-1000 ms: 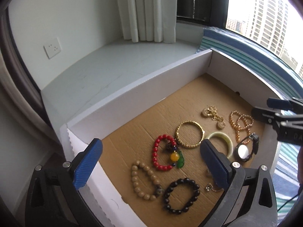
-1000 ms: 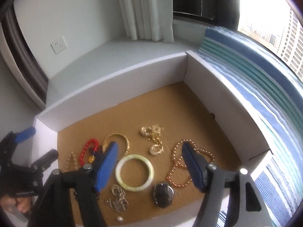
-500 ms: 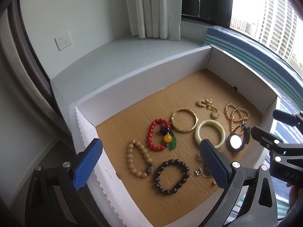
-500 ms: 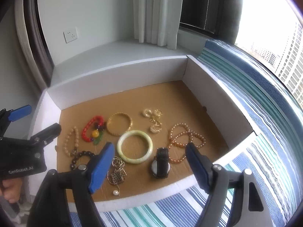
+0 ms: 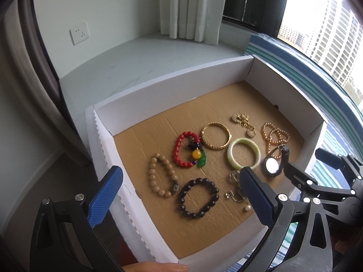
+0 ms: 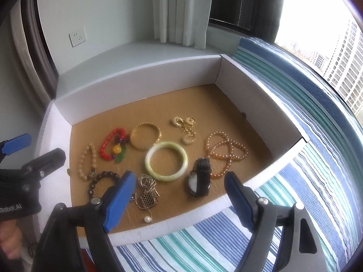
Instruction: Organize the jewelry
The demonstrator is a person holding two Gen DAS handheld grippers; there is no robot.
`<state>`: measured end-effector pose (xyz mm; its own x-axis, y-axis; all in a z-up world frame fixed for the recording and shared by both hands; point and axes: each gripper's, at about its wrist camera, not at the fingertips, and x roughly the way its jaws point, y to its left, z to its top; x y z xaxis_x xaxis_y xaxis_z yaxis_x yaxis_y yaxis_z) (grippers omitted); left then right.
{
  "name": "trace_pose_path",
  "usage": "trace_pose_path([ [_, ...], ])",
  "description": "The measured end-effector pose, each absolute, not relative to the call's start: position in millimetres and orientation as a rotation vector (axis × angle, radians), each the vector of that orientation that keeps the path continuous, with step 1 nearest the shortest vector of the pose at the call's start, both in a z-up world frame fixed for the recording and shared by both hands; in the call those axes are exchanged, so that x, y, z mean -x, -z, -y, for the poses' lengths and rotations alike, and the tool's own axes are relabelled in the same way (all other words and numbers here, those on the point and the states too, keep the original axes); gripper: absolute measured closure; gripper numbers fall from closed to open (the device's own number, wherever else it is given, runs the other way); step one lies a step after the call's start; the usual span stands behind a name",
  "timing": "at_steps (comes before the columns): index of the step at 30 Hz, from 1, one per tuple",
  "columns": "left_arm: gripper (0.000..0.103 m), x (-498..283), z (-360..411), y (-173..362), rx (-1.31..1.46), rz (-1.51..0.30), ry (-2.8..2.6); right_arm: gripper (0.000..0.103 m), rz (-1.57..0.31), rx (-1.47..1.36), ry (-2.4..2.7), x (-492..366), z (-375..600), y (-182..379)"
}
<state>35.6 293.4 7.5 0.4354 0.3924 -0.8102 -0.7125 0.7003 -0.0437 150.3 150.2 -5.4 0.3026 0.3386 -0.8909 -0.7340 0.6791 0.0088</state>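
A shallow white cardboard box (image 5: 172, 83) (image 6: 140, 77) with a brown floor holds the jewelry. In it lie a red bead bracelet (image 5: 181, 149) (image 6: 109, 145), a gold bangle (image 5: 215, 136) (image 6: 145, 139), a pale green jade bangle (image 5: 244, 156) (image 6: 166, 161), a tan bead bracelet (image 5: 158, 176), a black bead bracelet (image 5: 198, 198), an orange bead strand (image 5: 274, 136) (image 6: 224, 151), a black watch (image 5: 274, 164) (image 6: 199, 180), gold earrings (image 6: 186, 124) and a silver chain tangle (image 6: 147, 195). My left gripper (image 5: 181, 195) is open and empty above the box's near-left edge. My right gripper (image 6: 179, 195) is open and empty above the front wall.
The box rests partly on a blue, teal and white striped cushion (image 6: 295, 136) and beside a white window ledge (image 5: 136, 59). White curtains (image 5: 188, 6) hang at the back. A wall socket (image 5: 79, 32) is on the left wall. A window is at right.
Both grippers have pulled back and risen from the box, so more of it and the cushion shows. The jewelry has not moved. Both stay open.
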Motion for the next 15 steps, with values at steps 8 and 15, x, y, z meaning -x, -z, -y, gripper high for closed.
trace_pose_path([
  [8, 0.001, -36.7, -290.1, -4.8, 0.414, -0.891, -0.705, 0.021, -1.037, 0.450, -0.739, -148.5, -148.1, 7.9],
  [15, 0.002, -33.6, -284.8, -6.7, 0.410, -0.864, -0.714, 0.021, -1.029, 0.448, -0.744, -147.1, -146.4, 7.1],
])
